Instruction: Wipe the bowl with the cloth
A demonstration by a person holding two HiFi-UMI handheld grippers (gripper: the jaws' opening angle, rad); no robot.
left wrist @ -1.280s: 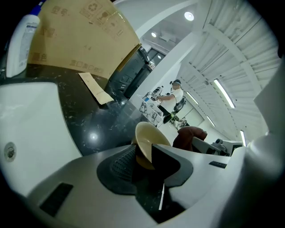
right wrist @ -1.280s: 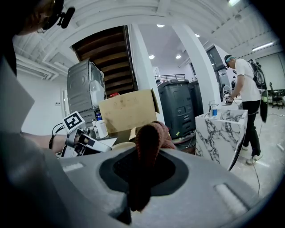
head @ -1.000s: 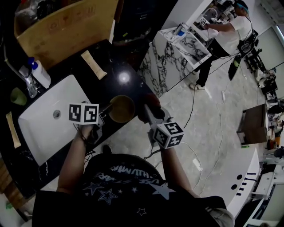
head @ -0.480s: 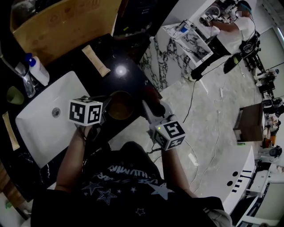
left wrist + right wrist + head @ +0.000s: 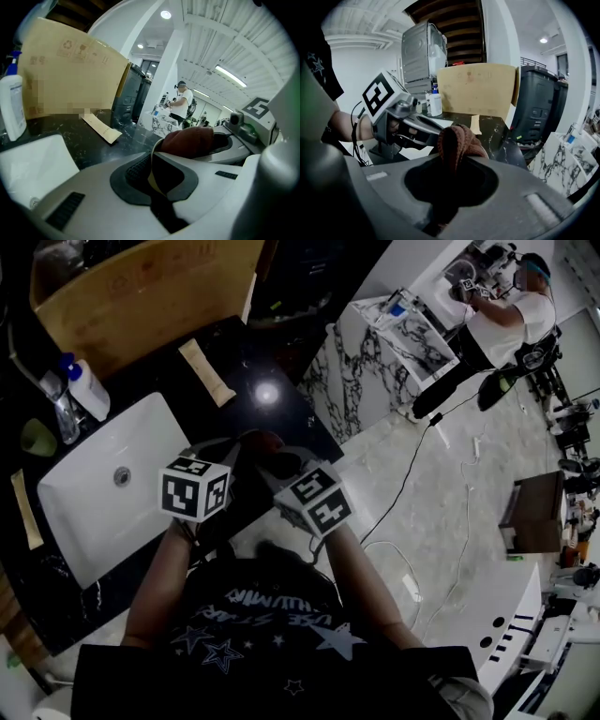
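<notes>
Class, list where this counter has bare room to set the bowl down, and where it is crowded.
Bare: the counter between the paper strip and its right edge; the sink basin. Crowded: the tap corner with the bottle.

Black table here, white sink set in it, cardboard sheet leaning behind. Pale floor on the right, cables trailing across, and a person working at a marble-patterned bench.

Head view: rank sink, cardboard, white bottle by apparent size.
1-2. cardboard and sink: look about alike; the cardboard is cut off by the frame edge, so not ranked.
3. white bottle: clearly smallest.
</notes>
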